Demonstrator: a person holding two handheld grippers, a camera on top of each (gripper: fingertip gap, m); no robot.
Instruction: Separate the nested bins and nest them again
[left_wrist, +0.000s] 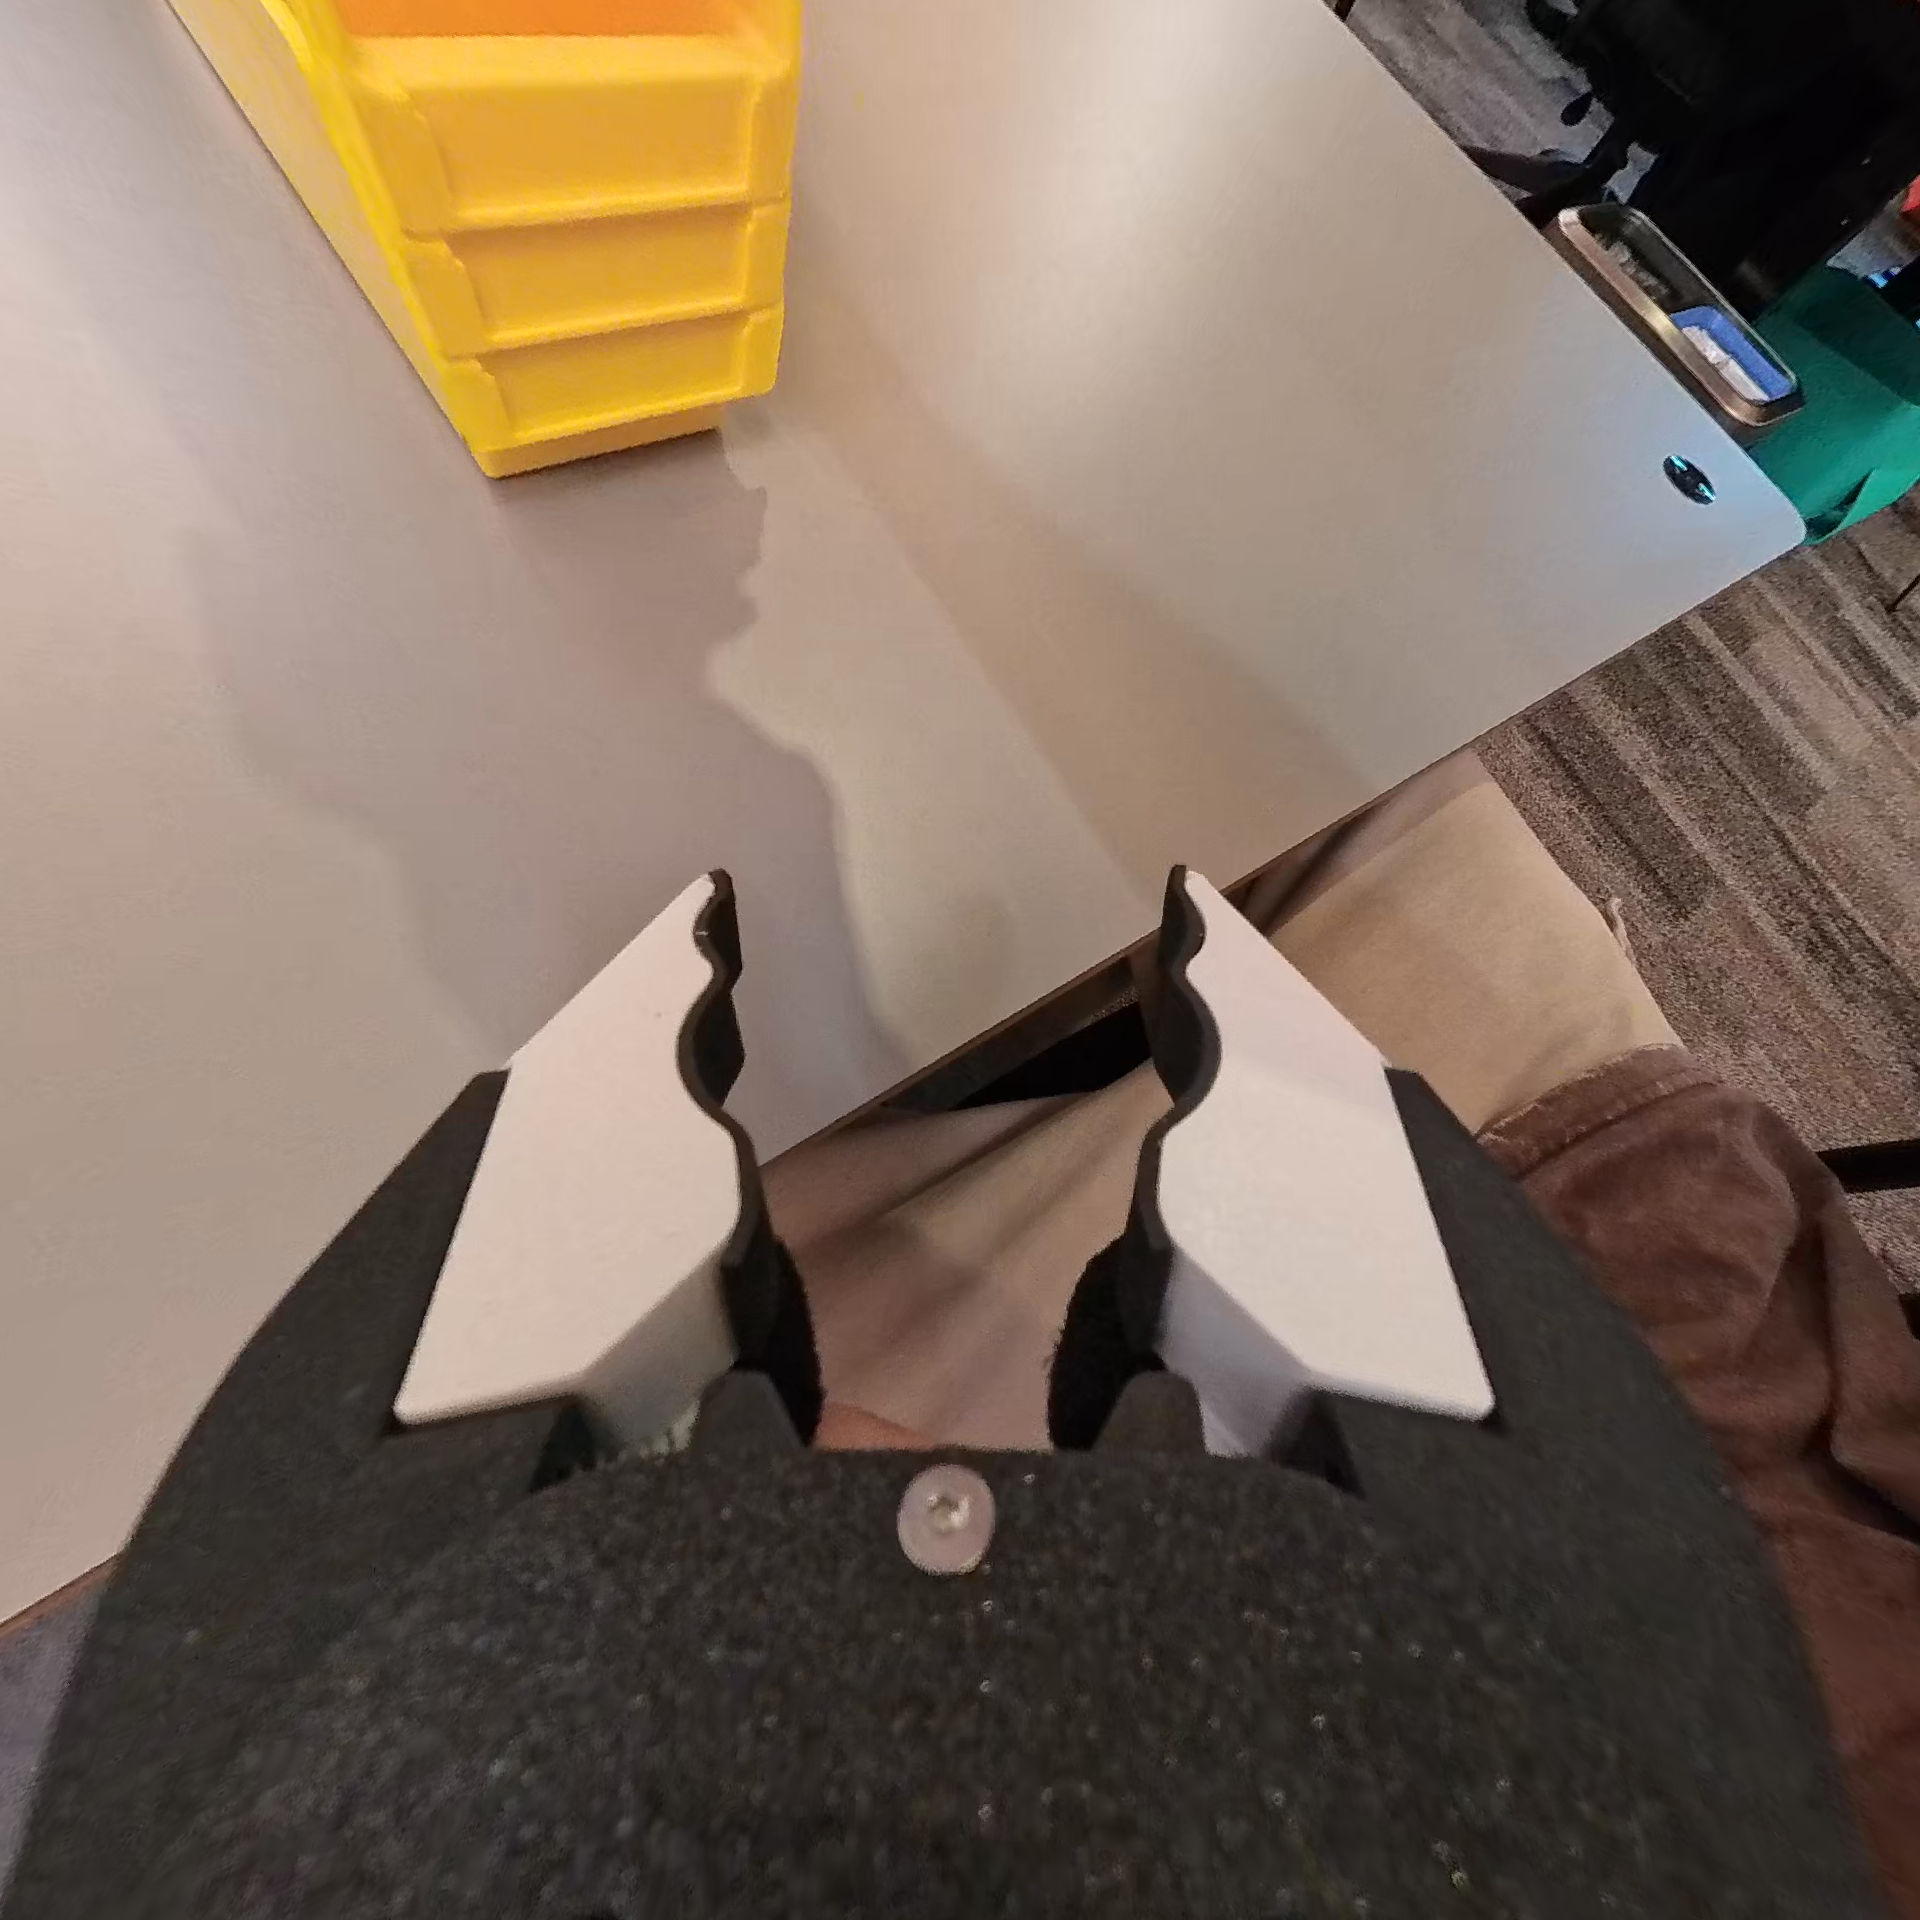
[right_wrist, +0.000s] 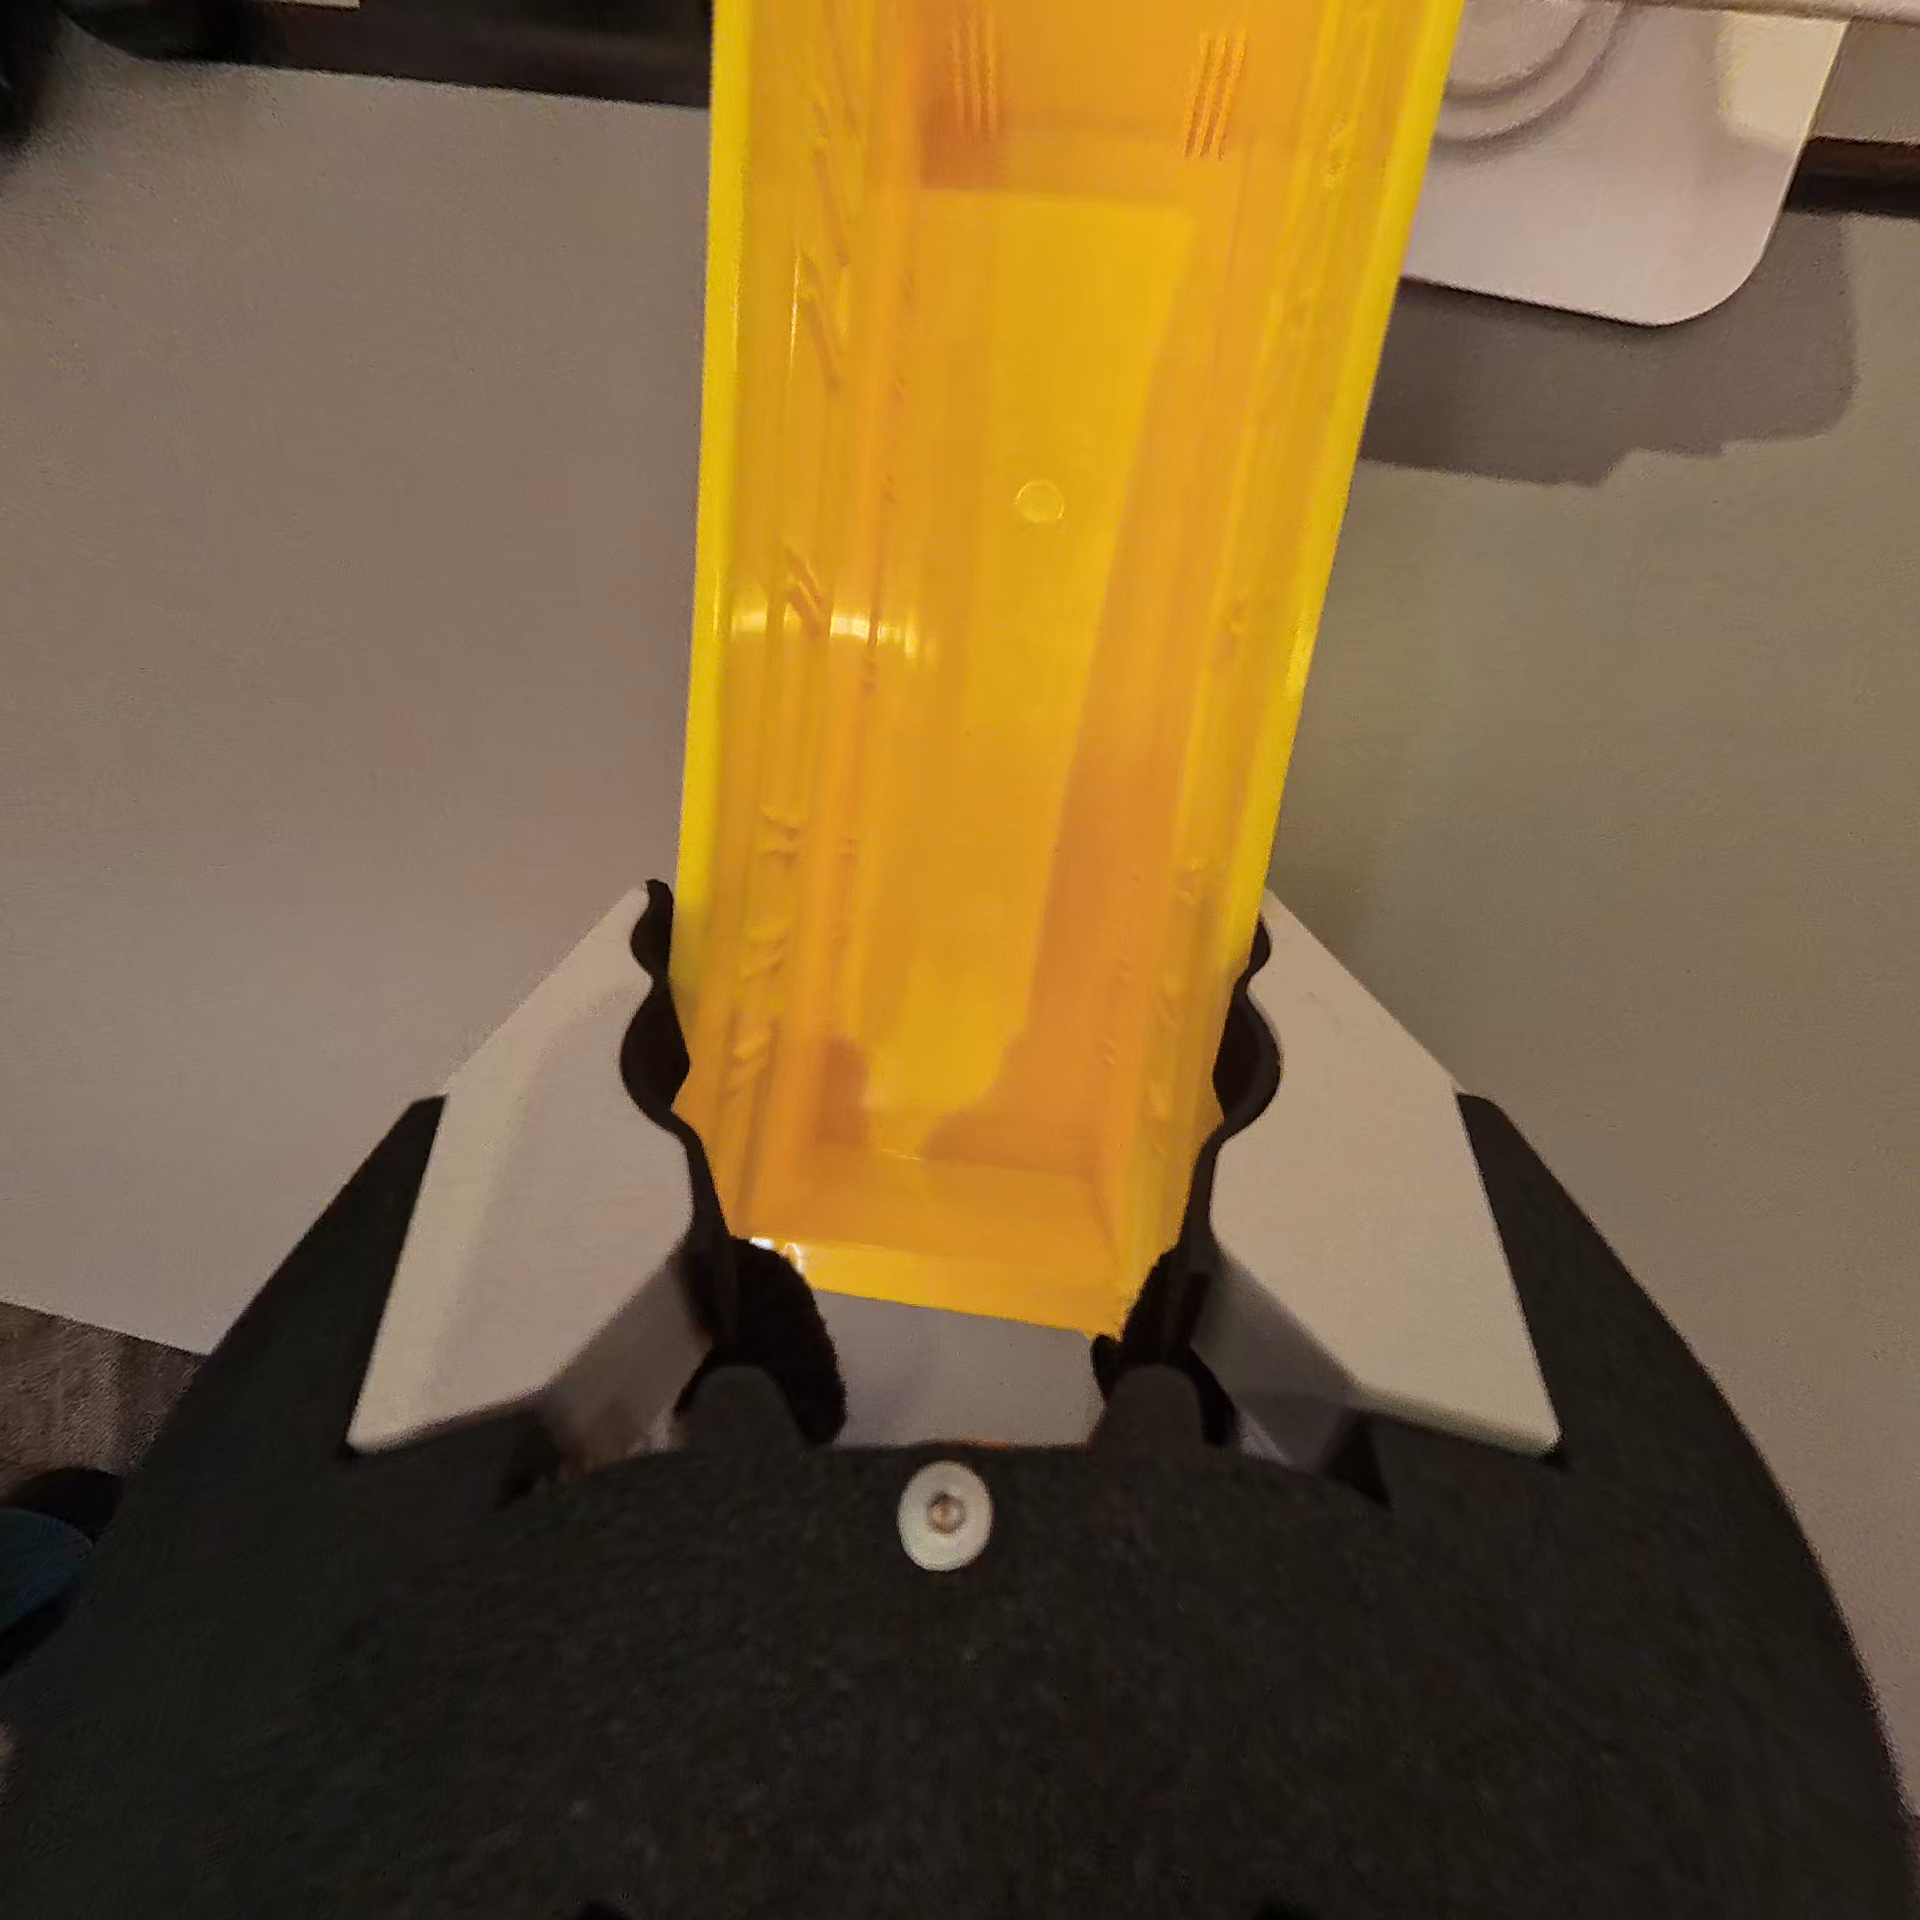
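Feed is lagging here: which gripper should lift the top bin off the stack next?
Right, probably. The right gripper already straddles the top yellow bin, fingers against both side walls. The left gripper is open and empty near the table edge, short of the stack.

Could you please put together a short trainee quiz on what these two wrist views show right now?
1. True or false: the left tool is gripping a bin.
2. Multiple choice: in the left wrist view, the stack of nested yellow plastic bins shows how many front lips one above another? A) one B) three C) six
3. Fill in: the right tool has its fingers on either side of one long yellow plastic bin, seen from its ____ top.

Key
1. False: it is open and empty, above the near edge of the grey table, apart from the stack.
2. B.
3. Open: the view looks down into the bin's empty inside.
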